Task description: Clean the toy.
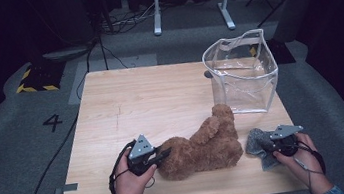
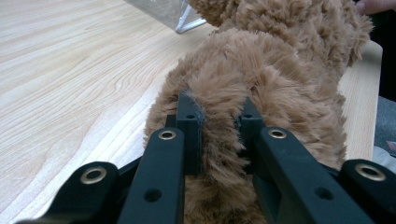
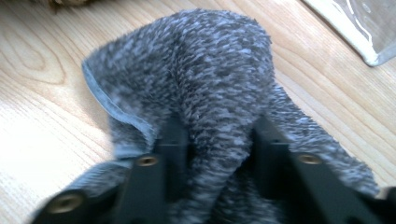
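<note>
Teddy bear (image 1: 202, 148) lying crosswise, left-to-right

On the wooden table (image 1: 125, 103) a brown teddy bear (image 1: 201, 146) lies on its side, the left gripper (image 1: 160, 155) at its near end. The right gripper (image 1: 267, 144) sits on a grey cloth (image 1: 255, 140) beside the bear. A clear plastic bag (image 1: 242, 72) stands just behind.

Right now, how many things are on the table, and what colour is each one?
Brown: 1, the teddy bear
Grey: 1, the fuzzy cloth
See-through: 1, the plastic bag
Total: 3
</note>
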Demonstrator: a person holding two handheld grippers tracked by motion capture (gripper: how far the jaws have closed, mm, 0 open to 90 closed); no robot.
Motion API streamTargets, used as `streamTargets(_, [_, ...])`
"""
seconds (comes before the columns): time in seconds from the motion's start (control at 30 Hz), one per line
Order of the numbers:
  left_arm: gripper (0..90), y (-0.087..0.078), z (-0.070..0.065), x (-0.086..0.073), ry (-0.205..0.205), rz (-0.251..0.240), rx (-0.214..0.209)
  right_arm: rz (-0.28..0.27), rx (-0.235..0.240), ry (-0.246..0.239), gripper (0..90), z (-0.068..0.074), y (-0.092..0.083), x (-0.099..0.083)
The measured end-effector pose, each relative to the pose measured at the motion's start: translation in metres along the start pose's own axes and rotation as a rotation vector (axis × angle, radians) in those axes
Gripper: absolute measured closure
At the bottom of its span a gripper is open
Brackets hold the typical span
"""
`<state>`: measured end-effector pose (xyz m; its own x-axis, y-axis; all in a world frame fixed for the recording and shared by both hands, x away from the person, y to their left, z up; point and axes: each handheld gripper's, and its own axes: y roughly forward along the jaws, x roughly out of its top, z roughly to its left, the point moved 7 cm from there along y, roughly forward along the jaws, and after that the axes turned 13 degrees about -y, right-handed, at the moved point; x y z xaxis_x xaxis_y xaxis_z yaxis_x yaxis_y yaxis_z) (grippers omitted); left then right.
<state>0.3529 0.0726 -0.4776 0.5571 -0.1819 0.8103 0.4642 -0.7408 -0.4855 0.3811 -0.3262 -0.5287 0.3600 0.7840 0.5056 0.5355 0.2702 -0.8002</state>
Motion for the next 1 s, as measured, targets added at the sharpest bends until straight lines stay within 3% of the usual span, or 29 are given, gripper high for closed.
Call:
streamTargets(0.07, [77.6,0.000,0.000,0.000,-0.003,-0.003,0.000,-0.036,0.032,0.026,71.5,0.000,-0.004,0.003])
streamTargets(0.13, [77.6,0.000,0.000,0.000,-0.002,-0.003,0.001,-0.114,0.071,0.065,72.0,0.000,-0.015,0.012])
streamTargets(0.23, [77.6,0.000,0.001,0.000,-0.003,-0.002,0.003,-0.215,0.069,0.044,71.9,0.001,-0.042,0.037])
streamTargets(0.27, [77.6,0.000,0.001,0.000,-0.005,-0.001,0.001,-0.284,0.072,0.021,71.9,0.004,-0.061,0.058])
streamTargets(0.3, [77.6,0.000,0.001,0.000,-0.004,-0.002,0.003,-0.284,0.072,0.021,71.9,0.004,-0.061,0.058])
streamTargets(0.4, [77.6,0.000,0.001,0.000,-0.003,-0.003,0.004,-0.353,0.073,-0.037,71.8,0.010,-0.085,0.087])
streamTargets(0.5, [77.6,0.000,0.001,0.000,-0.003,-0.003,0.003,-0.407,0.106,-0.095,71.8,0.021,-0.099,0.116])
streamTargets(0.7, [77.7,0.000,-0.001,0.000,-0.002,-0.007,0.002,-0.485,0.211,-0.179,71.7,0.057,-0.102,0.169])
streamTargets(0.73, [77.7,0.000,-0.001,0.000,-0.001,-0.008,0.002,-0.509,0.216,-0.225,71.7,0.062,-0.098,0.179])
streamTargets(0.8, [77.8,0.000,-0.001,-0.001,0.003,-0.003,0.002,-0.536,0.264,-0.253,71.6,0.080,-0.091,0.199])
streamTargets(0.9, [77.9,0.000,-0.001,-0.001,0.004,-0.005,0.000,-0.554,0.296,-0.310,71.5,0.099,-0.077,0.222])
streamTargets(1.0, [78.0,0.000,-0.001,-0.001,0.005,-0.007,0.003,-0.560,0.338,-0.337,71.4,0.116,-0.062,0.237])
